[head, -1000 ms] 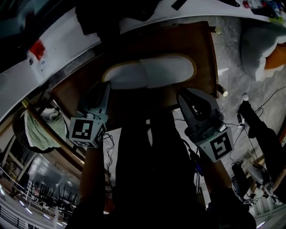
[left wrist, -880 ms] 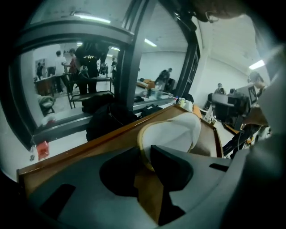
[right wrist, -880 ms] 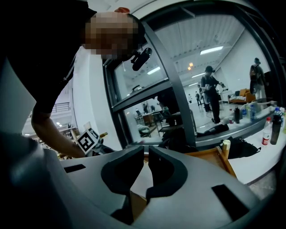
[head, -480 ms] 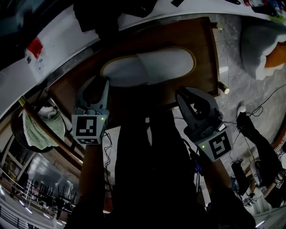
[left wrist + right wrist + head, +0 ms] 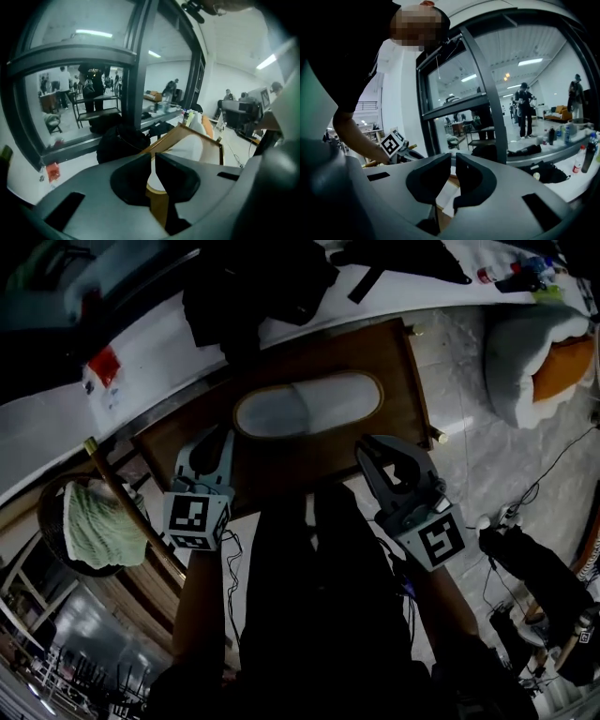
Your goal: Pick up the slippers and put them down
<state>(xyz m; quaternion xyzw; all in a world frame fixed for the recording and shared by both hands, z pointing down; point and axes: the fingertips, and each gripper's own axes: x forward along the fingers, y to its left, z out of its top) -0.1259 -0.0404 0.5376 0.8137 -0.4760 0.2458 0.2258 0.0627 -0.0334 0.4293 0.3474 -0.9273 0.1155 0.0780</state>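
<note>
A pair of white slippers (image 5: pixel 307 404) lies stacked flat on the brown wooden table (image 5: pixel 398 357). My left gripper (image 5: pixel 216 434) hovers at the table's near left, short of the slippers, touching nothing. Its jaws are closing and stand almost together, with nothing between them. In the left gripper view the left gripper (image 5: pixel 153 157) points at the slippers (image 5: pixel 190 145) beyond. My right gripper (image 5: pixel 371 446) hangs at the table's near right edge, its jaws nearly together and empty. The right gripper (image 5: pixel 453 159) points past the table toward a window.
A woven basket (image 5: pixel 56 493) with green cloth stands at the left. Black bags (image 5: pixel 253 292) lie on the white ledge behind the table. A white and orange cushion (image 5: pixel 534 362) is on the floor at the right, with cables and dark gear (image 5: pixel 525 563) nearer.
Both grippers have lifted and drawn back from the slippers, which stay on the table and look farther off. The left jaws spread half a second ago and have since narrowed.
</note>
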